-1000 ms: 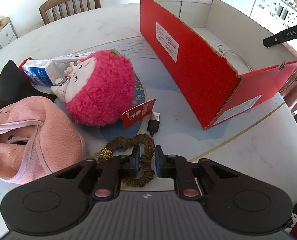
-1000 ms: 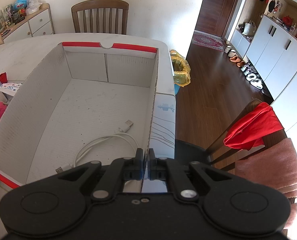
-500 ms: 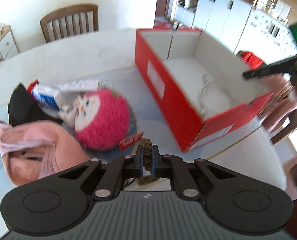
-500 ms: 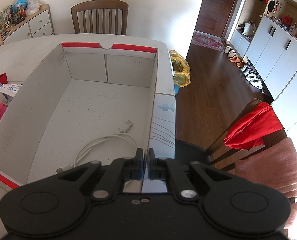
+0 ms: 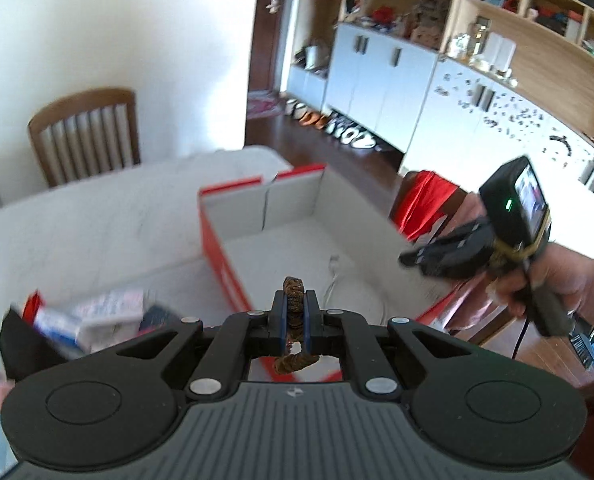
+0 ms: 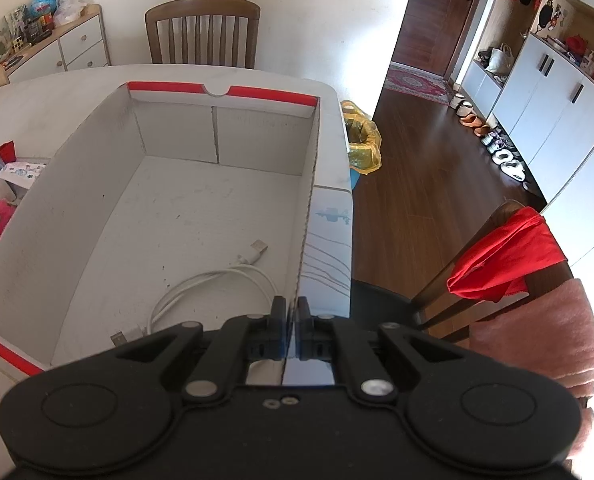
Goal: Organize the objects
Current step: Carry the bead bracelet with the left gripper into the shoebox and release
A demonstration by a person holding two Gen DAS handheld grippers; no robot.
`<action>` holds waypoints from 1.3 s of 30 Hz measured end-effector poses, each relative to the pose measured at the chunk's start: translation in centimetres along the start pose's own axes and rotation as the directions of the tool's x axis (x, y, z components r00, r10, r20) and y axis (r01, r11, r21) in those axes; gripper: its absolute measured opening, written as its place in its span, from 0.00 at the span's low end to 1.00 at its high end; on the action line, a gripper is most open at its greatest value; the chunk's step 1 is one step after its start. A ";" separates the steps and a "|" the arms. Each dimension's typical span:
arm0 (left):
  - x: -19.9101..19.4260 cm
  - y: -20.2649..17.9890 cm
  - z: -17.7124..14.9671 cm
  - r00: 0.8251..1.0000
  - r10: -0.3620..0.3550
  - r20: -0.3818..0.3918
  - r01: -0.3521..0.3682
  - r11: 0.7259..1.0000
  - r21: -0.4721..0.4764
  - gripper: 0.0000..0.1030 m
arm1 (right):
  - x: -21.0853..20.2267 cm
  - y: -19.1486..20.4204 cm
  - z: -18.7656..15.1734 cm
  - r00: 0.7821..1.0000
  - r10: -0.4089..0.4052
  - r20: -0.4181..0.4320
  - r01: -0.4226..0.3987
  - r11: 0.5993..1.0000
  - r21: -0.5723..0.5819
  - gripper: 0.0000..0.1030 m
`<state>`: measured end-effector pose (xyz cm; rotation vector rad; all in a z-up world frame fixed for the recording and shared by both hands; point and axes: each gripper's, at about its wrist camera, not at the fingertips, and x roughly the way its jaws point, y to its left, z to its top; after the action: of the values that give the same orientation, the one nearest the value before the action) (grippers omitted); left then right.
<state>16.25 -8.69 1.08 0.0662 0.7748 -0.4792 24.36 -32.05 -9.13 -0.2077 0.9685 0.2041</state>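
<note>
The left gripper (image 5: 293, 312) is pinching a brown hair scrunchie (image 5: 293, 292), probably above the red shoebox's (image 5: 217, 236) open top at twelve o'clock; the right gripper (image 6: 291, 312) is gripping its side wall (image 6: 309, 200).

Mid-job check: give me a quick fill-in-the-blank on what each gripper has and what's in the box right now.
1. The left gripper is shut on a brown ____.
2. The only thing lying inside the red box is a white ____.
3. The right gripper is shut on the box's right ____.
4. The chair beside the table has a ____ cloth draped over its back.

Missing words: scrunchie; cable; wall; red
</note>
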 end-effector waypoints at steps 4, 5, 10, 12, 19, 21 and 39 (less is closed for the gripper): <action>0.9 -1.1 2.1 0.999 0.003 0.044 -0.007 0.997 0.072 0.06 | 0.0 0.1 0.0 1.000 -0.001 -0.001 0.001 1.000 -0.001 0.03; 1.3 -1.3 2.6 0.999 0.000 0.048 -0.004 0.997 0.082 0.06 | 0.0 0.0 0.0 1.000 -0.001 -0.001 0.001 1.000 -0.003 0.04; 4.5 -2.0 4.7 0.999 -0.015 0.036 0.011 0.992 0.122 0.06 | 0.0 0.2 0.1 1.000 -0.002 -0.002 0.002 1.000 -0.004 0.04; 6.2 -2.4 5.1 1.000 -0.014 0.022 0.011 0.989 0.146 0.06 | 0.0 0.1 0.1 1.000 -0.002 -0.003 0.002 1.000 -0.003 0.04; 11.3 -3.4 4.8 0.997 -0.007 -0.073 0.020 0.981 0.191 0.06 | 0.0 0.1 0.1 1.000 0.011 -0.010 -0.011 1.000 0.010 0.04; 12.9 -3.8 4.4 0.995 0.016 -0.094 0.005 0.976 0.218 0.06 | 0.0 -0.1 0.2 1.000 0.016 -0.013 -0.016 1.000 0.018 0.04; 22.1 -4.0 1.4 0.940 0.121 -0.319 -0.032 0.962 0.272 0.06 | 0.0 -0.1 0.3 0.999 0.029 -0.022 -0.028 0.999 0.025 0.04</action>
<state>28.96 -21.24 -12.67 0.4342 1.0328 -0.5003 24.62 -32.09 -9.01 -0.1742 0.9961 0.2163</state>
